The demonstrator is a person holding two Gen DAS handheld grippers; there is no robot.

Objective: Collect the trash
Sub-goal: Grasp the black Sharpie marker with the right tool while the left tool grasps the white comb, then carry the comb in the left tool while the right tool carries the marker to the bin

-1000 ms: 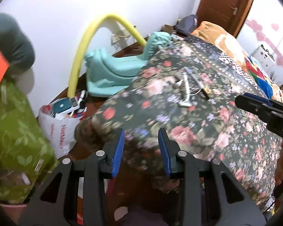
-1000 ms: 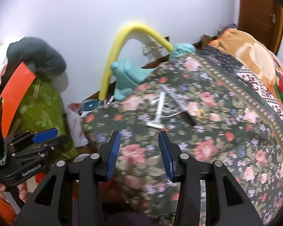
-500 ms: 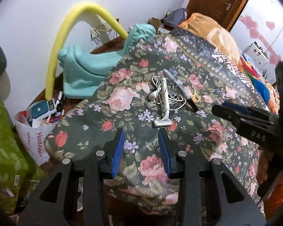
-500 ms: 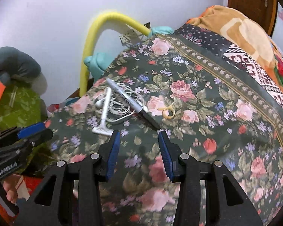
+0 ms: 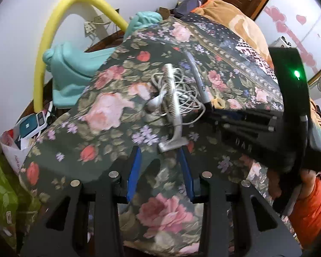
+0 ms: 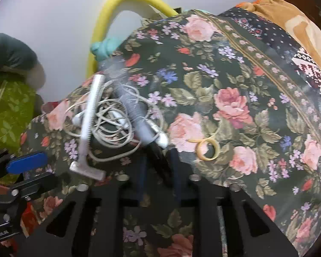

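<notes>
Floor bag [image 5: 12, 150] seemingly holds boxes [image 5: 28, 126].

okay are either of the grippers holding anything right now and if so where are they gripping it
Nothing is held. The left gripper is open just short of the razor head; the right gripper is open around the marker tip, not closed on it.

Black left gripper [image 5: 159, 160], blue pads [image 5: 134, 171], silver screws.

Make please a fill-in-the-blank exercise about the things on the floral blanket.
1. The razor lies across a tangle of white ____.
2. The small ring right of the marker has the colour ____.
3. The fingers of the left gripper are ____, with the razor head just ahead of them.

Missing words: cable; yellow; open
</notes>
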